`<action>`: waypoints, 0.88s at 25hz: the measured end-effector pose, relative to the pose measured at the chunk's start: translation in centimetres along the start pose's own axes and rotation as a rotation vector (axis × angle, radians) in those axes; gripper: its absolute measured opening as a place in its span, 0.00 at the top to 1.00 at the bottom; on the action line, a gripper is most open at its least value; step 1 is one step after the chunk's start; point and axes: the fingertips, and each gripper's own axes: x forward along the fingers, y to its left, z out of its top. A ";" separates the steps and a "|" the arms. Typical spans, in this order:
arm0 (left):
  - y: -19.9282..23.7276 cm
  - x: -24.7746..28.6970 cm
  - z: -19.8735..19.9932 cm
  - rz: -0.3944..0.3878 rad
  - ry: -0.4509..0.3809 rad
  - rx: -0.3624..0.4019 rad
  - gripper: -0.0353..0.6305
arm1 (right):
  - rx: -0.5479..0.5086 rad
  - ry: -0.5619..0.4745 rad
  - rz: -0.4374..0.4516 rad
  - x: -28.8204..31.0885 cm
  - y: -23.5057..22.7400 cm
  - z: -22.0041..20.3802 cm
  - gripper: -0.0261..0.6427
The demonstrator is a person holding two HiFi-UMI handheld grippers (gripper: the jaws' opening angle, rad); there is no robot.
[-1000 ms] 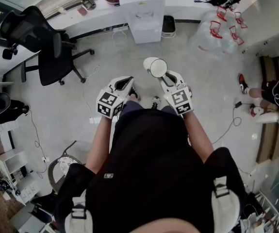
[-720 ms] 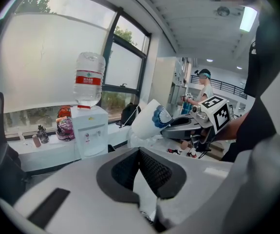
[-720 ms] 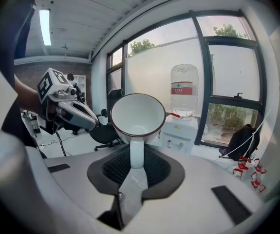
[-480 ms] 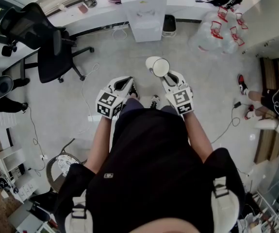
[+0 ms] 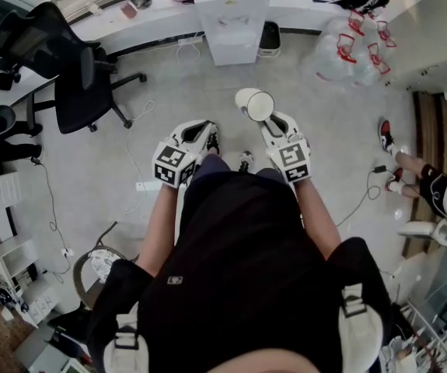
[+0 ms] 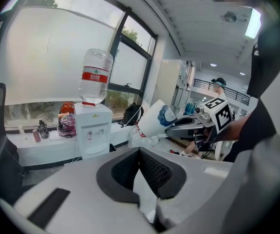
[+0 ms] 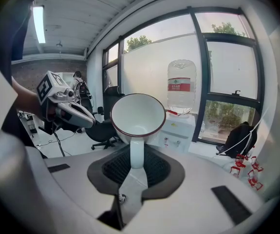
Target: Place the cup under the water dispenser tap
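Observation:
A white cup [image 5: 254,105] with a dark red rim hangs in the air over the floor, mouth tipped toward me, and my right gripper [image 5: 266,121] is shut on its handle. In the right gripper view the cup [image 7: 138,113] fills the middle, its handle clamped between the pads [image 7: 157,167]. The white water dispenser [image 5: 235,18] with a bottle [image 7: 181,87] on top stands ahead against the counter, well apart from the cup. My left gripper [image 5: 206,127] is beside the right one, jaws together, holding nothing. From the left gripper view the cup [image 6: 154,121] and dispenser [image 6: 93,128] both show.
A black office chair [image 5: 68,68] stands to the left of the dispenser. A heap of empty water bottles [image 5: 347,45] lies to its right. Cables [image 5: 137,162] trail over the floor. A seated person's legs [image 5: 421,177] reach in at the right edge.
Both grippers and the cup have kept nearly the same place. The legs at the right edge have shifted, and a dark figure at the left edge has moved up the view.

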 end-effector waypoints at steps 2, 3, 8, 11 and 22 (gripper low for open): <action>0.7 0.3 0.4 -0.005 -0.001 0.001 0.95 | 0.002 0.003 -0.005 0.6 -0.3 0.3 0.89; 1.1 0.4 0.6 -0.007 -0.002 0.003 0.95 | 0.004 0.005 -0.008 0.8 -0.4 0.5 0.89; 3.4 0.7 2.0 -0.015 -0.011 0.005 0.95 | 0.000 0.014 -0.021 2.6 -1.1 1.5 0.89; 4.7 0.8 2.3 -0.021 -0.009 0.003 0.95 | -0.001 0.020 -0.027 3.7 -1.2 2.1 0.89; 8.5 2.8 4.3 -0.071 -0.004 0.018 0.95 | 0.000 0.039 -0.052 7.2 -2.2 3.9 0.89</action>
